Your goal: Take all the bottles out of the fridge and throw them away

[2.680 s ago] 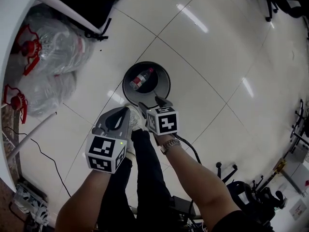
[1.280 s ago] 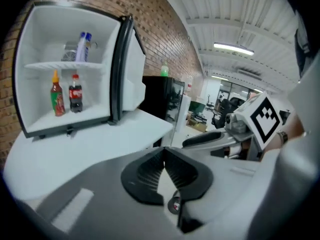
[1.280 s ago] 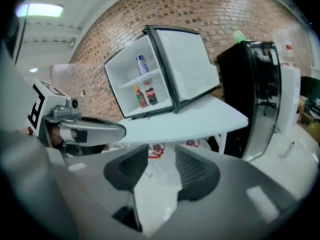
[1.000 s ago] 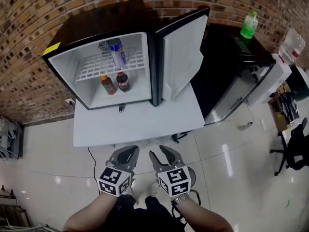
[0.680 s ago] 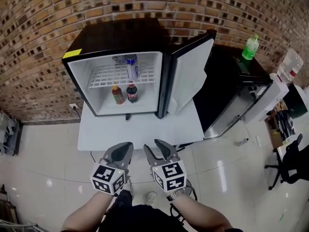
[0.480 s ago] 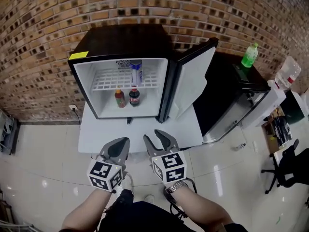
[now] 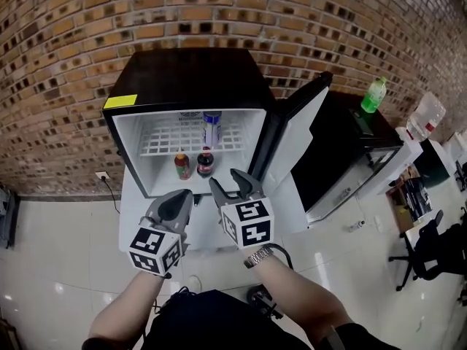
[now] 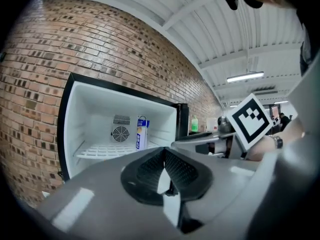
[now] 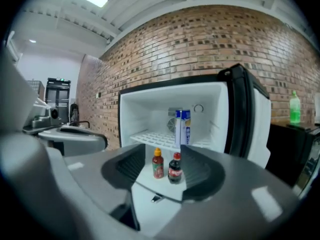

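Note:
The black mini fridge [image 7: 186, 75] stands open in front of me. On its floor are two small bottles: a red one with an orange cap [image 7: 182, 165] and a dark cola one with a red cap [image 7: 205, 163]. A blue and white carton [image 7: 212, 128] stands on the wire shelf above. My left gripper [image 7: 174, 204] is shut and empty, short of the fridge. My right gripper [image 7: 228, 180] is open; its jaws have just been opening with nothing between them. In the right gripper view, the orange-capped bottle [image 9: 158, 165] and cola bottle [image 9: 175, 168] show beyond the jaws, well apart from them.
The fridge door [image 7: 299, 126] hangs open to the right. The fridge rests on a white table [image 7: 131, 214]. A green bottle [image 7: 374, 95] stands on a black cabinet at the right, with a water jug [image 7: 425, 115] farther right. A brick wall is behind.
I have turned from a bin holding a bottle to the fridge. Both grippers have risen and come closer to the fridge opening. The right jaws stand wider.

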